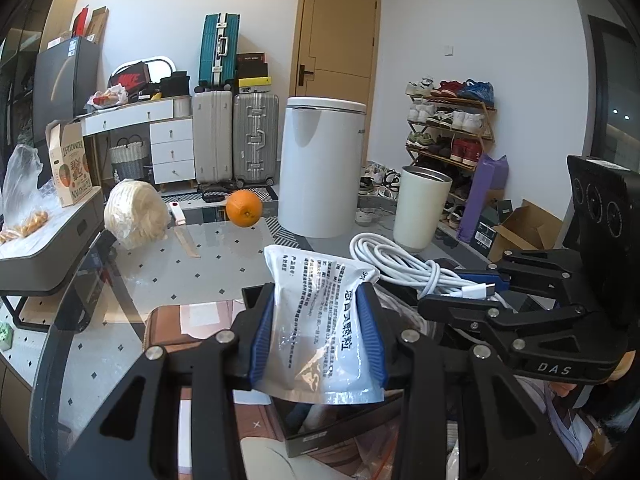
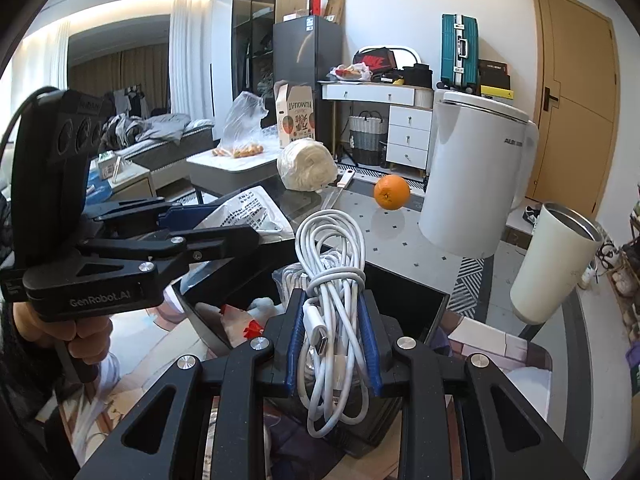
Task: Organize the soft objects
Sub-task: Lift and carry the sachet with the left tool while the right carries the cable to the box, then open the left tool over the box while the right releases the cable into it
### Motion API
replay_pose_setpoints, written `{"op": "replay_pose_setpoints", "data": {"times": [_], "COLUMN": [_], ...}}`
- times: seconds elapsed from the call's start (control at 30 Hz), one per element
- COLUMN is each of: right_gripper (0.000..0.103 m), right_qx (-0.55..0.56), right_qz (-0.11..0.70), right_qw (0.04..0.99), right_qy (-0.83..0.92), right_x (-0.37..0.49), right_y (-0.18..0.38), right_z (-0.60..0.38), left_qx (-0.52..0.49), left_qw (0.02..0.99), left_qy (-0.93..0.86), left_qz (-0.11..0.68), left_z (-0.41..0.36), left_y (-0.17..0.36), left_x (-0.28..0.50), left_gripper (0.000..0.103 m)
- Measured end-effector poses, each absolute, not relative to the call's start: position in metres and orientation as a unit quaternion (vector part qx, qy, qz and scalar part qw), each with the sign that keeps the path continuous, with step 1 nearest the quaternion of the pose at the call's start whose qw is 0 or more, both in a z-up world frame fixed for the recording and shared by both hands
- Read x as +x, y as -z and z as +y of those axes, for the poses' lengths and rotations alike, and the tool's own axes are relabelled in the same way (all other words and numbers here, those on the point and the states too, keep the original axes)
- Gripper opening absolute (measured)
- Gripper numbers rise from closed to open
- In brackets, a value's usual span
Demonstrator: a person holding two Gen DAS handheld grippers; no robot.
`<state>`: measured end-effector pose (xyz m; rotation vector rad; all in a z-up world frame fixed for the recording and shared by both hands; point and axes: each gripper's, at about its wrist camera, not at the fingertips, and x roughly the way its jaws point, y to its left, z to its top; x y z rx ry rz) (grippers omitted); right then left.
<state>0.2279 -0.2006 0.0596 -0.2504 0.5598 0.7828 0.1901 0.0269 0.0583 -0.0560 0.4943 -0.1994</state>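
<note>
The left gripper [image 1: 318, 332] squeezes a white foil pouch [image 1: 320, 316] with printed writing between its 2 blue pads [image 1: 370, 332]. The right gripper [image 2: 332, 344] is clamped tight on a bundle of white charging cable [image 2: 334, 300]. Both soft things hang in the air, just above a black open box [image 2: 412, 304] that sits on the glass table [image 2: 404, 232]. Something soft already lies inside the box, but it is too hidden to name. The 2 grippers are close beside each other. This looks like the carrying step, with both things about to go into the box. Next, each gripper likely needs to come down over the box and let go, 1 at a time, so they do not bump. An orange [image 1: 244, 208], a cream tumbler [image 1: 422, 208], a white bin [image 1: 322, 166] and a wrapped cabbage [image 1: 134, 214] stand farther off on the table.
</note>
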Motion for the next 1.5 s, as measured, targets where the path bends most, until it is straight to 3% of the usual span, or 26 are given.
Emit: {"op": "replay_pose_setpoints", "data": {"times": [0.77,1.3,1.37,1.5], "right_gripper": [0.025,0.028,0.029,0.040], "right_qx": [-0.140,-0.150,-0.147,-0.131], "right_qz": [0.318,0.303,0.305,0.308], "right_qw": [0.877,0.885,0.884,0.885], "right_qy": [-0.332,-0.321,-0.322,-0.324], "right_x": [0.246,0.224,0.222,0.215], "right_y": [-0.037,-0.049,-0.049,-0.051], "right_z": [-0.195,-0.213,-0.215,-0.221], "left_qx": [-0.036,-0.020,-0.018,-0.020], "left_qw": [0.958,0.952,0.949,0.946], "left_qy": [0.100,0.106,0.107,0.115], "left_qz": [0.267,0.286,0.295,0.301], "left_z": [0.026,0.016,0.015,0.013], "left_y": [-0.044,-0.035,-0.032,-0.036], "left_x": [0.203,0.217,0.218,0.213], "left_gripper": [0.040,0.044,0.046,0.065]}}
